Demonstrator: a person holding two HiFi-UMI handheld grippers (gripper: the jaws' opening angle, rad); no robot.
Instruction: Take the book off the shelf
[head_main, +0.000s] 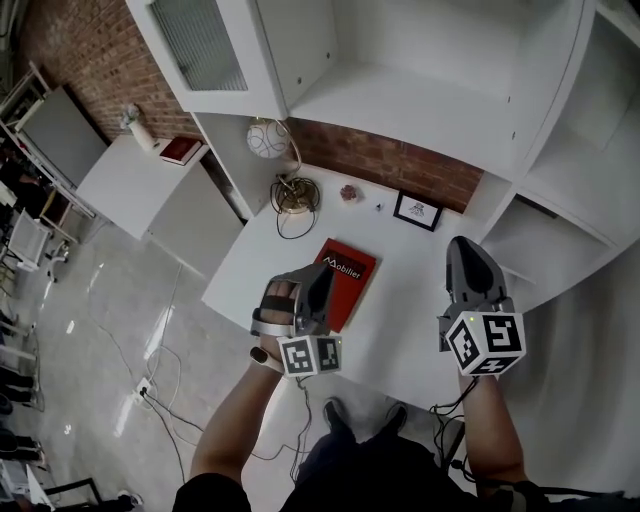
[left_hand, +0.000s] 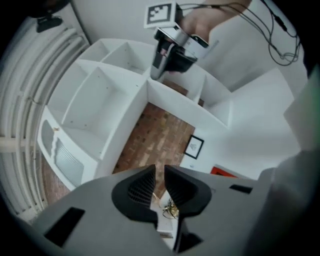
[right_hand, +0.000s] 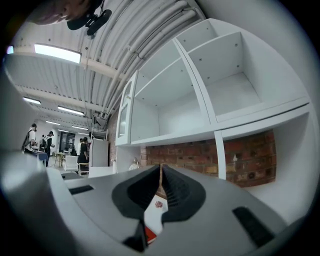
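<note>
A red book (head_main: 345, 278) lies flat on the white table (head_main: 400, 330), cover up. It also shows as a red patch (left_hand: 222, 172) in the left gripper view and as a sliver (right_hand: 149, 233) low in the right gripper view. My left gripper (head_main: 322, 272) hangs above the book's near left part, clear of it. Its jaws (left_hand: 159, 172) stand a narrow slit apart with nothing between them. My right gripper (head_main: 462, 245) is raised at the table's right, shut and empty (right_hand: 160, 167). It faces the white shelf unit (right_hand: 200, 100), whose compartments are bare.
At the back of the table are a framed picture (head_main: 418, 210), a small pink thing (head_main: 348, 192) and a wire ornament (head_main: 295, 195) with a white globe (head_main: 267, 138). A low white cabinet (head_main: 150, 190) stands to the left. Cables (head_main: 150, 390) run over the floor.
</note>
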